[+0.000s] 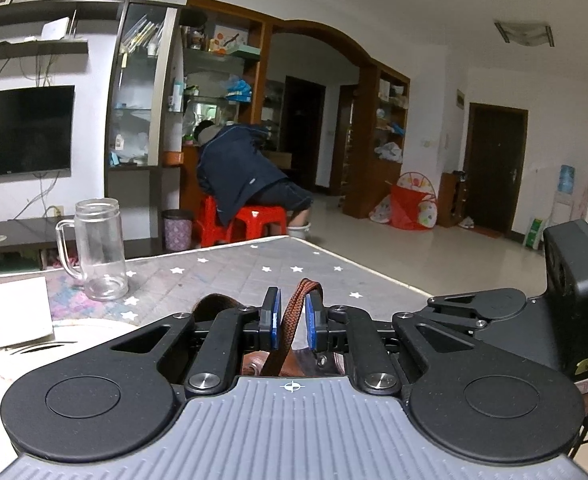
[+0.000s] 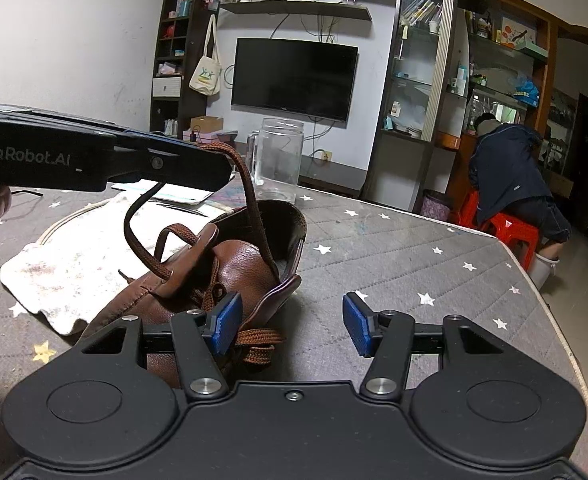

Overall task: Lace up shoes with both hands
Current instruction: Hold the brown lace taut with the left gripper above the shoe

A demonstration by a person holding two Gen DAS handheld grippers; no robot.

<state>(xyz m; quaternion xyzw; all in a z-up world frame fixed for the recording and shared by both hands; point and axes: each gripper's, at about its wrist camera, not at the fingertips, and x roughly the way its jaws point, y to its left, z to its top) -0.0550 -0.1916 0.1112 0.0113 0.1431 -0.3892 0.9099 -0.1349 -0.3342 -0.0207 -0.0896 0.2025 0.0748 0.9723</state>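
Brown leather shoe (image 2: 222,280) lying on grey star-print desk (image 2: 394,264), partly over white cloth (image 2: 66,272), left gripper (image 1: 293,316) jaws clamped on brown lace (image 1: 290,320) raised above shoe, right gripper (image 2: 292,322) jaws apart, holding nothing, just beside shoe's heel, glass mug (image 2: 278,160) behind.

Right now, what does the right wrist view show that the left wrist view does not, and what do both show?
Only the right wrist view shows the whole brown leather shoe, the white cloth under its toe, and the open right gripper, holding nothing. Only the left wrist view shows, up close, the brown lace between the left gripper pads, and the tiled floor with the dark door. Both show the glass mug, the star-patterned table cover, the television and a seated person.
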